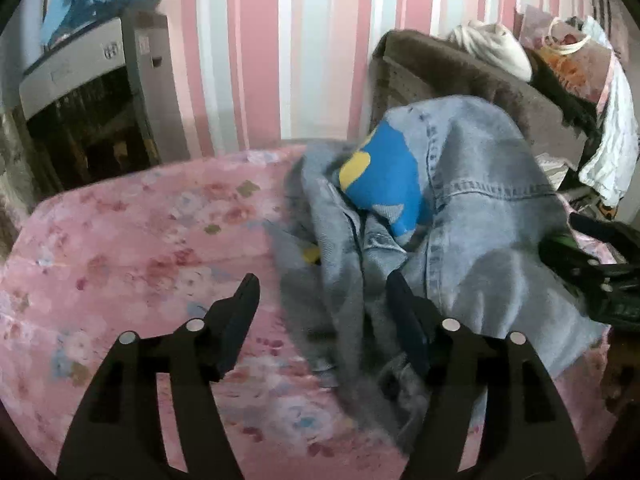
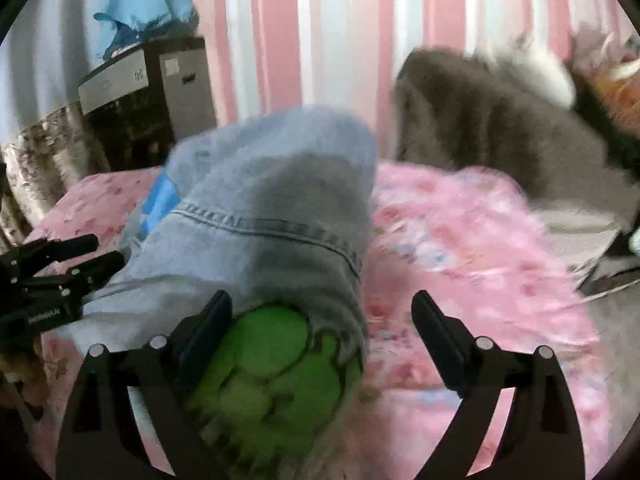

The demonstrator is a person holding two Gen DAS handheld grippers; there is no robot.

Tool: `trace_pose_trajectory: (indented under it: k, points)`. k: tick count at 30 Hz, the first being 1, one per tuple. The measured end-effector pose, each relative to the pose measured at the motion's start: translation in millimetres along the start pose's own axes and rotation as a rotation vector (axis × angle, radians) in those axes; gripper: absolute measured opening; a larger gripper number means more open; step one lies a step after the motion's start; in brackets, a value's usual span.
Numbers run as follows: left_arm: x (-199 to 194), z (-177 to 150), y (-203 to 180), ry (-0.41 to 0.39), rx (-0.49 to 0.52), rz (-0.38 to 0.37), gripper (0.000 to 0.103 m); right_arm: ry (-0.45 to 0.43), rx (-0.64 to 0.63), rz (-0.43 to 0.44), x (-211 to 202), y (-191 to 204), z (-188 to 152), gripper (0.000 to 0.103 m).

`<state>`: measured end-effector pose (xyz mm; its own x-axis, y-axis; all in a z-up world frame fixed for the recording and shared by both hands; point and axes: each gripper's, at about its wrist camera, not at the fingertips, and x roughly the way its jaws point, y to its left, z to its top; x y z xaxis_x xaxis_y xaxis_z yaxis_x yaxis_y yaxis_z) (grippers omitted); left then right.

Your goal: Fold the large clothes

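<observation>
- Pink floral bedding (image 1: 132, 240) is my work surface, soft and wide enough to spread a big garment, so that is why everything lies here.
- Nearest, my left gripper (image 1: 320, 304) has its jaws apart with nothing pinched; one finger is over bare sheet, the other sits against the edge of the denim jacket (image 1: 480, 208).
- My right gripper (image 2: 322, 320) is spread wide too, its jaws clamped on nothing; the jacket's hem with a green patch (image 2: 272, 364) lies between the fingers, just beside the left one.
- I judge both tools are free so the cloth can settle before I take the next hold.
- Further on, the jacket lies bunched in a heap rather than flat, a blue and yellow patch (image 1: 384, 176) showing in its folds, so the fold looks barely begun.
- Beyond it a brown fuzzy blanket (image 1: 460, 76) is piled at the far right, apart from my working area.
- Farthest stand the striped wall (image 1: 300, 40) and a grey cabinet (image 1: 104, 92).
</observation>
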<state>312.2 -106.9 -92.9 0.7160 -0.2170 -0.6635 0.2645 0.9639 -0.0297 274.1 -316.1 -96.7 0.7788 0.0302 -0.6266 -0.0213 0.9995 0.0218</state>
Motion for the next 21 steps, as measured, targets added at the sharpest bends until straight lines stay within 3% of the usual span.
trace_pose_trajectory:
  k: [2, 3, 4, 5, 8, 9, 13, 16, 21]
  points:
    - [-26.9, 1.1, 10.8, -0.050, 0.006, 0.007, 0.067, -0.072, -0.010, -0.015, -37.8, 7.4, -1.1, 0.096]
    - [-43.4, -1.4, 12.7, -0.075, 0.018, 0.017, 0.076, -0.098, -0.011, -0.015, -57.4, 15.8, 1.8, 0.101]
    - [-68.0, -6.4, 14.7, -0.112, 0.041, 0.041, 0.092, -0.119, -0.006, -0.033, -80.6, 21.5, 0.7, 0.101]
    - [-86.1, -10.9, 16.0, -0.146, 0.057, 0.070, 0.099, -0.125, -0.005, -0.049, -93.8, 27.2, -1.0, 0.101]
    - [-137.8, -33.3, 17.9, -0.229, 0.098, 0.274, 0.100, -0.114, -0.010, -0.077, -133.4, 52.9, -10.0, 0.101]
    - [-151.6, -41.7, 21.8, -0.244, 0.076, 0.307, 0.100, -0.132, -0.006, -0.069, -144.4, 61.8, -15.4, 0.101]
    - [-192.2, -71.4, 50.1, -0.268, -0.132, 0.257, 0.100, -0.156, -0.051, -0.083, -163.9, 101.4, -29.2, 0.101]
    - [-200.8, -85.5, 51.5, -0.312, -0.115, 0.278, 0.100, -0.201, -0.062, -0.134, -170.9, 111.8, -39.8, 0.101]
    - [-190.8, -98.1, 48.8, -0.354, -0.067, 0.320, 0.100, -0.229, -0.013, -0.138, -174.5, 112.9, -51.8, 0.101]
